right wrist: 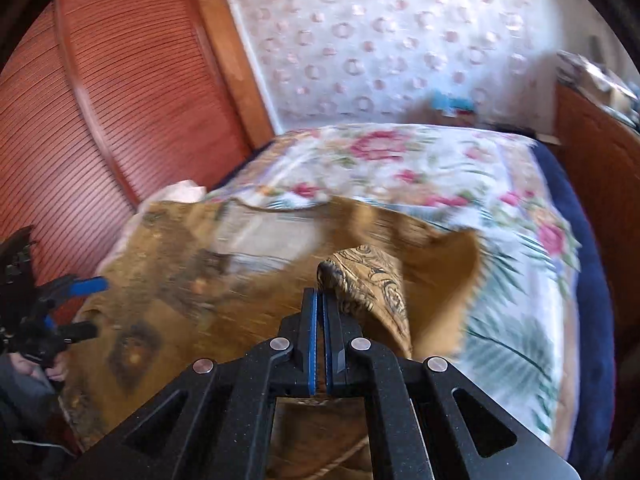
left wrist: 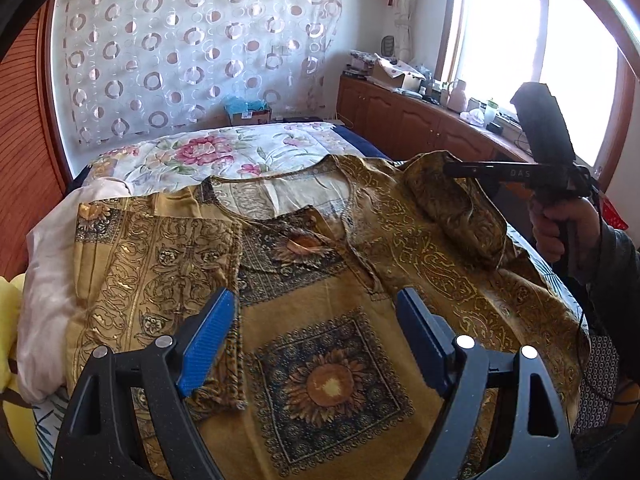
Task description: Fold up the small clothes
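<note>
The left gripper (left wrist: 316, 320) hangs with fingers spread above the mustard sunflower-print shirt (left wrist: 320, 280), touching nothing. The right gripper (right wrist: 320, 300) is pinched on the shirt's sleeve (right wrist: 368, 276), lifting it. The shirt lies across the floral bedspread (right wrist: 500, 184); beyond stands a patterned curtain (left wrist: 192, 48).

Bedroom interior. A bed (left wrist: 224, 152) with a floral cover (right wrist: 420, 168) and dark blue edging (right wrist: 592, 280) fills the middle ground. Behind it hangs a sheer curtain (left wrist: 192, 52) printed with rings and discs. A reddish-brown louvred panel (right wrist: 104, 120), possibly a wardrobe door, stands at left. At right, a low wooden cabinet (left wrist: 400, 116) carrying boxes and bottles runs beneath a bright window (left wrist: 532, 60), which supplies strong daylight. A cardboard box (left wrist: 248, 114) sits beyond the bed.
</note>
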`<state>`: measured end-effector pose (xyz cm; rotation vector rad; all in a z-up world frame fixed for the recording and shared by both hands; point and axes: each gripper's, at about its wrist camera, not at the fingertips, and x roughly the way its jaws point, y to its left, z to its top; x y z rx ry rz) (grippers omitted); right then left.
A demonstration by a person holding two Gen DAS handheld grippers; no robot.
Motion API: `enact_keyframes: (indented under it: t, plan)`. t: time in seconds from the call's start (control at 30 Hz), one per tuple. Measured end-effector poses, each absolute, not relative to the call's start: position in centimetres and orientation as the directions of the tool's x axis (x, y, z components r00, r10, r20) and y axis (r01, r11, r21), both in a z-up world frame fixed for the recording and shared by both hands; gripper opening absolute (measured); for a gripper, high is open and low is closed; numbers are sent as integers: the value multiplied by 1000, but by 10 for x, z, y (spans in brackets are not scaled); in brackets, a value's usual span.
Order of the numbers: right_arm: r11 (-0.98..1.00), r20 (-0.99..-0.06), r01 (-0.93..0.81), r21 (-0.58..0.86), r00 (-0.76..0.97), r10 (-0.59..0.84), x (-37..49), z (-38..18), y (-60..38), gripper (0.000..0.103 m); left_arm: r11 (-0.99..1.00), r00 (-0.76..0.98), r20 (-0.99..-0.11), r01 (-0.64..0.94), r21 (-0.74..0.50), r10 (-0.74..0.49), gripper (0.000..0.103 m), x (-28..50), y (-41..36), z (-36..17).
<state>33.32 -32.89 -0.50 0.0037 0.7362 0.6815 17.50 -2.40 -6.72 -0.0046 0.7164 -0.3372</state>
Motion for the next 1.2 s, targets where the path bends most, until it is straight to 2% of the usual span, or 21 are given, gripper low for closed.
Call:
enact_keyframes:
  t: [0.13, 0.2, 0.23, 0.27, 0.37, 0.43, 0.63, 0.97, 1.0, 1.03, 1.07, 1.13, 1.2]
  plan:
    - [761, -627, -620, 191, 519, 580, 336, -4, -298, 3, 952, 709, -641, 280, -126, -293, 84, 179, -11, -68]
    - [769, -625, -614, 180, 532, 572, 339, -3, -296, 15, 954, 711, -642, 269, -129, -287, 84, 179, -5, -70]
    - [771, -617, -609, 186, 539, 574, 340, -1, -300, 28, 955, 711, -642, 264, -132, -285, 84, 180, -3, -71]
    - [772, -605, -605, 193, 546, 579, 340, 1, -304, 35, 956, 712, -642, 259, -136, -284, 84, 180, 0, -72]
    - [794, -597, -586, 162, 582, 552, 335, 6, -314, 48, 959, 714, -643, 249, -137, -277, 84, 182, 7, -75]
    - [835, -620, -546, 76, 630, 468, 329, 2, -315, 48, 961, 717, -642, 241, -136, -271, 84, 184, 10, -76]
    - [921, -725, -389, -23, 641, 252, 340, -34, -340, 48, 964, 723, -640, 224, -142, -262, 84, 186, 15, -79]
    - [942, -778, -334, 38, 582, 238, 384, -69, -339, 47, 967, 718, -649, 221, -129, -251, 84, 186, 13, -82]
    - [939, -778, -343, 42, 578, 246, 387, -69, -339, 41, 968, 718, -650, 217, -129, -248, 84, 186, 14, -82]
    - [931, -777, -361, 49, 572, 263, 389, -68, -337, 23, 968, 718, -651, 213, -129, -245, 84, 186, 16, -82]
    - [925, -776, -376, 49, 569, 272, 391, -64, -336, 12, 969, 718, -652, 211, -130, -243, 84, 185, 16, -82]
    - [920, -770, -390, 32, 577, 271, 396, -61, -346, 5, 970, 719, -652, 207, -129, -241, 84, 185, 19, -83]
    - [918, -764, -395, 23, 585, 271, 397, -59, -352, 3, 970, 723, -649, 208, -127, -239, 84, 184, 22, -83]
